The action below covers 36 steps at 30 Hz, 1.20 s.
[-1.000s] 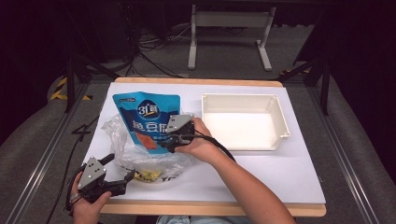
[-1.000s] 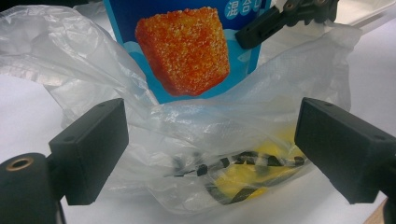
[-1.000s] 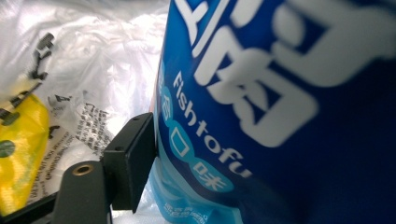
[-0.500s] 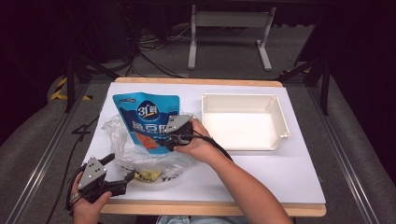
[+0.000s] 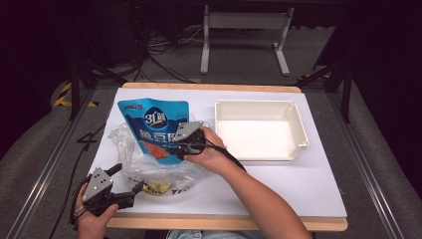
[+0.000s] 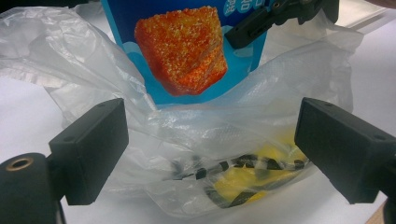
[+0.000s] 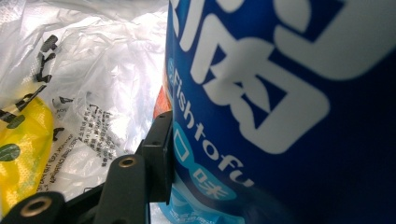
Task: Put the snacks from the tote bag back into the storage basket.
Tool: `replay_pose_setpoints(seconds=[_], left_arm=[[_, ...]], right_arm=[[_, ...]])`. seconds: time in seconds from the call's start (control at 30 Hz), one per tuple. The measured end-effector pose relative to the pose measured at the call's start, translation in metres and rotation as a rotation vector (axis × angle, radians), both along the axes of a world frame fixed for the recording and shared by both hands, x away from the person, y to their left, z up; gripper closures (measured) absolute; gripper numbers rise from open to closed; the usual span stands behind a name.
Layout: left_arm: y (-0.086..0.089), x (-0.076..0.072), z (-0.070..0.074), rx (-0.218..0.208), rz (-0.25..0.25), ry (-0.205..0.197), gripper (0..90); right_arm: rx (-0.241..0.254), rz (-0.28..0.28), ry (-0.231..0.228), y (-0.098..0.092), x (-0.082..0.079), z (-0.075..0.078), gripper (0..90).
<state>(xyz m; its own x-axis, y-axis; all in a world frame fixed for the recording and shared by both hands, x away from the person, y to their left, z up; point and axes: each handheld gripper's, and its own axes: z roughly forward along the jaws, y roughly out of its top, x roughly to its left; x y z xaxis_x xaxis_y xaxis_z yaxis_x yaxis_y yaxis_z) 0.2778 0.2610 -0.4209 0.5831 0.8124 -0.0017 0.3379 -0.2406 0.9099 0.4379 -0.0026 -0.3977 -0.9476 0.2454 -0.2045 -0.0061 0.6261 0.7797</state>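
An empty white tray (image 5: 298, 137) sits on the table (image 5: 308, 179).

Blue pouch (image 5: 155, 127) (white lettering, orange cube pictured); clear bag (image 6: 201, 140) holds yellow; cream tray (image 5: 260, 130).

Bare tabletop (image 5: 278, 184) right of plastic bag (image 5: 130, 149); white tray (image 5: 298, 134) beyond

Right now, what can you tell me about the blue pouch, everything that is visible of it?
The blue pouch looks like glossy plastic film, printed with white characters, the words "Fish tofu" and a picture of an orange crumbed block. It lies tilted on the white table, its lower end inside the mouth of the clear plastic bag. The right tool is shut on its lower right edge; one black pad presses its face.
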Motion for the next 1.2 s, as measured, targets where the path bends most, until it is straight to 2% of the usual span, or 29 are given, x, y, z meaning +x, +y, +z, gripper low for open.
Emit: replay_pose_setpoints(seconds=[0.13,0.33,0.6,0.97,1.2], left_arm=[[0.0,0.0,0.0,-0.002,0.0,0.0,10.8],[0.0,0.0,0.0,-0.005,0.0,0.0,10.8],[-0.001,0.0,0.0,-0.004,0.001,-0.002,10.9],[0.0,0.0,0.0,-0.001,0.001,-0.002,10.9],[0.0,0.0,0.0,0.0,0.002,-0.001,10.9]], right_arm=[[-0.023,0.005,0.001,0.002,-0.002,0.008,51.7],[-0.004,0.001,-0.003,0.0,-0.004,0.018,51.6],[0.038,0.001,-0.018,-0.004,-0.01,0.049,51.6],[0.047,0.025,-0.052,-0.004,-0.021,0.079,51.3],[0.063,0.023,-0.062,-0.008,-0.025,0.092,51.3]])
